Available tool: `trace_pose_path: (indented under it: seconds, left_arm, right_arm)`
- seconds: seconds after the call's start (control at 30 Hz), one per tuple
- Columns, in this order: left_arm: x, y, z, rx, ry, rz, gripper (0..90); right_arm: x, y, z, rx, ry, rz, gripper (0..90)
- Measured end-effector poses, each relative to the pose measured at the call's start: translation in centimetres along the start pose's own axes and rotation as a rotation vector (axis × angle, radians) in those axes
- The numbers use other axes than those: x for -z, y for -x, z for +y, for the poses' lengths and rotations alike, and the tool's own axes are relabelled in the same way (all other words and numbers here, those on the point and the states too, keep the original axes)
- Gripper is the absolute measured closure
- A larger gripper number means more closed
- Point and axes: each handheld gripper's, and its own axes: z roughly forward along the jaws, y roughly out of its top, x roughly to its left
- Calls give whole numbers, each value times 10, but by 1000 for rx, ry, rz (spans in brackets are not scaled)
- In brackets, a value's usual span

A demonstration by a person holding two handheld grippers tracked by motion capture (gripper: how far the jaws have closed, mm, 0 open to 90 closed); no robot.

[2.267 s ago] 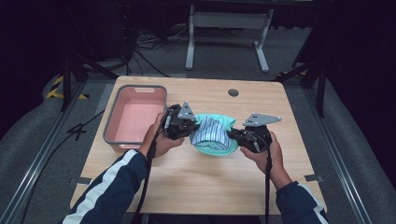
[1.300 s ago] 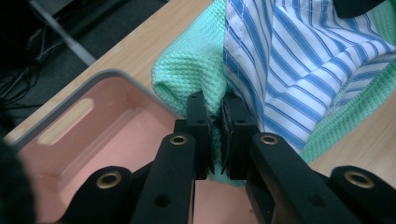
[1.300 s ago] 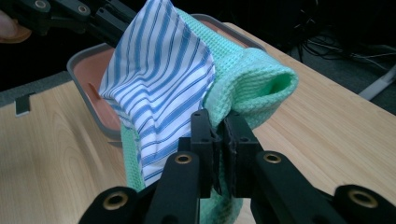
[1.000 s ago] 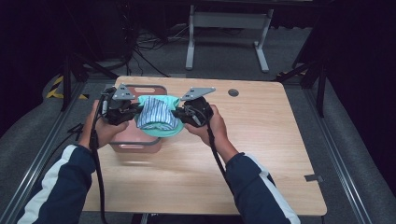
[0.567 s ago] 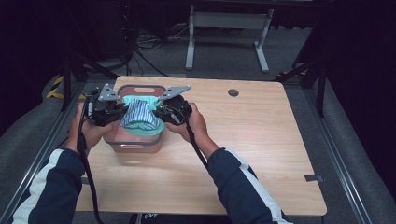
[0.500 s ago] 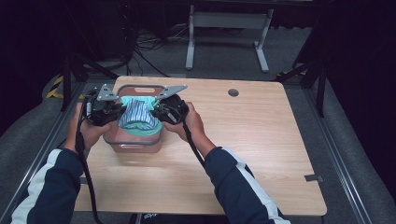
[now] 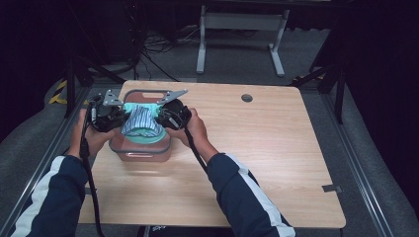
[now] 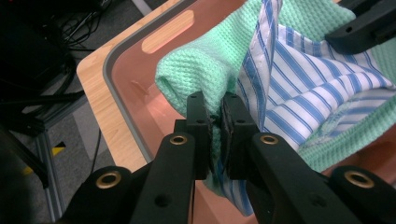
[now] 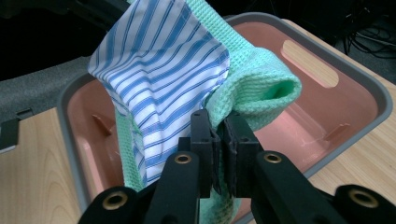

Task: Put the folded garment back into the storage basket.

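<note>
**Folded Cloth Held Over the Pink Bin**

Gripping opposite ends of the folded cloth (image 7: 142, 123), the left gripper (image 8: 215, 122) and right gripper (image 9: 219, 134) each pinch its green waffle weave and blue-striped layers tightly. The bundle hangs between them above the pink bin (image 7: 129, 150), which sits at the table's (image 7: 257, 148) far left corner.

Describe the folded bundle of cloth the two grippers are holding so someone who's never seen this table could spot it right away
On the wooden table, look to the far left corner, where a pink bin with a grey rim sits. Hanging over it, pinched between the left gripper and the right gripper, is the cloth bundle. It is mint-green waffle fabric folded around blue-and-white striped fabric, the only soft item there.
</note>
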Motion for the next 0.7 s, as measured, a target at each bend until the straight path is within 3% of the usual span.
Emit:
trace_pose_path:
  seconds: [0.27,0.47,0.57,0.7]
  left_arm:
    - [-17,-4,-8,22,-16,14,832]
    - [-30,-2,-13,26,-63,8,823]
    - [-38,0,-18,24,-72,25,729]
    - [-38,2,-21,28,-54,13,649]
  right_arm:
    - [-15,2,-5,-16,-23,6,833]
    - [-25,0,-11,-16,-56,-3,820]
    - [-29,-1,-16,-6,-84,-11,778]
    - [-29,1,-21,-18,-86,-25,729]
